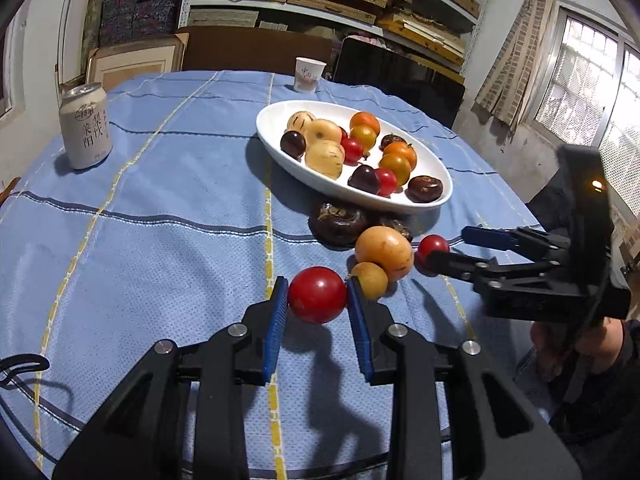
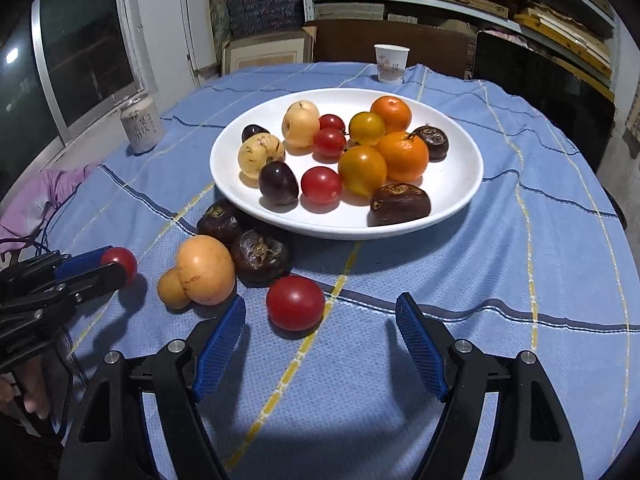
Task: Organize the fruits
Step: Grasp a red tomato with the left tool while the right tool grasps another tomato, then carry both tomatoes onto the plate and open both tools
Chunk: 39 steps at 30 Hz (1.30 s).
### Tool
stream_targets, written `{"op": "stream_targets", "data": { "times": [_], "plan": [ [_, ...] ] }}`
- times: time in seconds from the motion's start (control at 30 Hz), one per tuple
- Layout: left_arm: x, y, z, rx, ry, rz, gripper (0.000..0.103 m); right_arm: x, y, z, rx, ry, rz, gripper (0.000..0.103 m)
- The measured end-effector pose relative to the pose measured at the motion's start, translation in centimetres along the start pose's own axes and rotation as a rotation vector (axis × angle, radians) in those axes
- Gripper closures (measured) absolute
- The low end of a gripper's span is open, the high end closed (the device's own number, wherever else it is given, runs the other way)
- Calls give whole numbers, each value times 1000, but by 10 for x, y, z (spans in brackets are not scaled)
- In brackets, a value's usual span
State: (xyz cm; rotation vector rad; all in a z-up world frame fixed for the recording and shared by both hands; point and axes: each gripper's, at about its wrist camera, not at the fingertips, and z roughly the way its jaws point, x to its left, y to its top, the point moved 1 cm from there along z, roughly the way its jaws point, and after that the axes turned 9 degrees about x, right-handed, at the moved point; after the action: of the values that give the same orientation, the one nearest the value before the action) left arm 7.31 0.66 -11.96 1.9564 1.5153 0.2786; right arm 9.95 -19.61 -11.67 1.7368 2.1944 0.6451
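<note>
Left wrist view, left gripper clamping red tomato, right gripper spread, second tomato between.

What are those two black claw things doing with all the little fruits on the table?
A person is sorting fruit with a gripper in each hand. The left gripper is shut on a small red tomato. The right gripper is open, and another red tomato lies on the blue checked tablecloth near its fingers. Most fruits already sit in the white oval plate; a few pale orange and dark brown ones lie beside it.
</note>
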Motion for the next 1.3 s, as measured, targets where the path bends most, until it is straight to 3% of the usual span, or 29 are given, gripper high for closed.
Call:
{"op": "stream_targets", "data": {
  "times": [0.07, 0.13, 0.27, 0.33, 0.93, 1.1, 1.3],
  "plan": [
    [1, -1, 1, 5, -7, 0, 74, 4, 3, 5, 20, -8, -1, 29],
    [1, -1, 0, 5, -17, -4, 74, 8, 5, 11, 49, -10, -5, 46],
    [0, -1, 0, 8, -25, 1, 74, 12, 6, 18, 72, -17, -7, 55],
    [0, -1, 0, 8, -28, 3, 74, 12, 6, 17, 65, 0, -6, 72],
    [-2, 3, 0, 13, -37, 15, 74, -3, -8, -6, -12, 41, 53, 72],
    [-7, 31, -5, 2, -51, 34, 74, -19, 1, -22, -64, 32, 74, 72],
    [-31, 82, 6, -20, -64, 86, 74, -49, 39, -35, -138, 11, 105, 72]
  ]
}}
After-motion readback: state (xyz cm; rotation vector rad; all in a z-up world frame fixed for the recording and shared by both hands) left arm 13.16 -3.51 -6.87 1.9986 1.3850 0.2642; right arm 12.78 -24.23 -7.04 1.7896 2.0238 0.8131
